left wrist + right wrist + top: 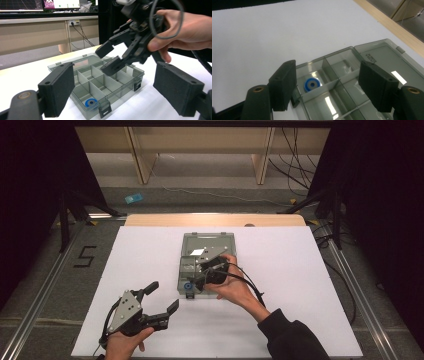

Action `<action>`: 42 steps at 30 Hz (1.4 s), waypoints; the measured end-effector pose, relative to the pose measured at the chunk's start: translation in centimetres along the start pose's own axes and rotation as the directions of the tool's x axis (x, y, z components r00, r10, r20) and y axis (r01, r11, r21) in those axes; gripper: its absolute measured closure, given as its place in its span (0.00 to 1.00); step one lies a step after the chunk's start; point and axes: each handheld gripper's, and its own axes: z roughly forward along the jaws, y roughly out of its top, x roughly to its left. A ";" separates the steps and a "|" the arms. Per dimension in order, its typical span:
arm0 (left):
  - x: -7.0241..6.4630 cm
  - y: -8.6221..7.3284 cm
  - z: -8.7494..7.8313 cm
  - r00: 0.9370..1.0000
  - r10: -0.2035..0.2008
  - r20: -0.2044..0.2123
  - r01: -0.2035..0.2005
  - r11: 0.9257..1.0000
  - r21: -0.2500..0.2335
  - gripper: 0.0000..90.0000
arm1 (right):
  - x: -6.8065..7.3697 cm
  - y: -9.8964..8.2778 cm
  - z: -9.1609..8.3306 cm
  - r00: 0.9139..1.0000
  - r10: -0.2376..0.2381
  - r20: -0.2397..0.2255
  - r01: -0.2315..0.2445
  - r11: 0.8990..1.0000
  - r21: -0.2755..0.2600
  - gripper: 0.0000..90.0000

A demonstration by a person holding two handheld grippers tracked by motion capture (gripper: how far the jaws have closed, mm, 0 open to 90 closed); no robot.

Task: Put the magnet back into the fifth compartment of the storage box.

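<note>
Nearest to the person, the left hand-held gripper rests low on the white table, well apart from the work. Its jaws stand wide and nothing is between them.

Farther on, in the middle of the table, lies a grey transparent compartment box with its lid folded back flat. The right hand-held gripper hangs just above the compartments, tilted down. Its jaws are released and empty.

In the near corner compartment, beside a black latch, lies a small blue ring, flat on the bottom. It seems to be a light, stiff part, maybe a washer or a small roll; I cannot tell which. I judge it is smooth and can slip. Because it lies flat between the thin walls, the pads have little room, so taking it across its outer edge, from straight above, looks best. The box itself looks light and may slide if it is pushed.
</note>
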 end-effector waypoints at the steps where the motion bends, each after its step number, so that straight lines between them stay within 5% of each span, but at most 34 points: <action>1: 0.0 0.0 0.0 1.000 0.000 0.001 0.000 1.000 0.001 0.18 | 0.0 -0.1 -0.3 1.000 0.004 0.001 -0.004 1.000 -0.005 0.35; 14: 0.0 -0.1 0.1 1.000 0.006 0.004 -0.006 1.000 0.003 0.18 | -0.5 -2.2 -3.8 0.999 0.035 0.026 -0.034 0.998 -0.048 0.33; 42: 0.0 -0.1 0.1 1.000 0.005 0.004 -0.005 1.000 0.004 0.18 | 0.2 -4.0 -6.4 0.997 0.063 0.043 -0.058 0.991 -0.120 0.31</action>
